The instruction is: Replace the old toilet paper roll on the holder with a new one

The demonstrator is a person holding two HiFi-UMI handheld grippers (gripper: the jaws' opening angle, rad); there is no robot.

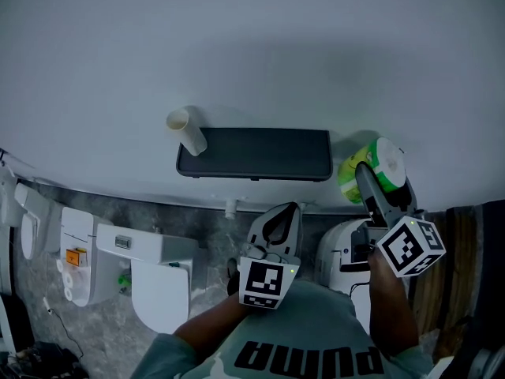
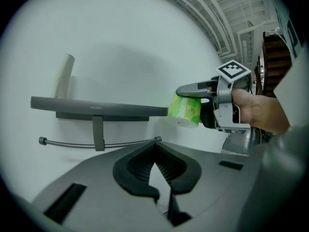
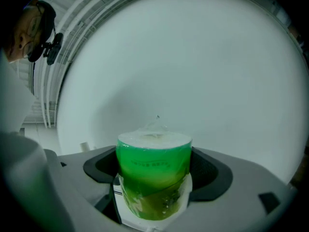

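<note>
A dark shelf-style holder [image 1: 252, 153] is fixed to the white wall, with a thin bar [image 2: 96, 142] running under it. An empty cardboard tube [image 1: 186, 129] stands on the holder's left end, also in the left gripper view [image 2: 63, 76]. My right gripper [image 1: 364, 172] is shut on a new toilet roll in green wrap [image 1: 377, 166], held just off the holder's right end [image 2: 185, 110]. That roll [image 3: 153, 173] fills the space between the right gripper's [image 3: 154, 161] jaws. My left gripper [image 1: 293, 208] hangs below the holder's middle, shut and empty [image 2: 155, 146].
A white toilet [image 1: 162, 283] stands at the lower left, with a white unit holding spare rolls [image 1: 75, 279] beside it. A white bin-like object [image 1: 347, 255] sits under the right gripper. Dark wooden slats [image 1: 465, 243] line the right edge.
</note>
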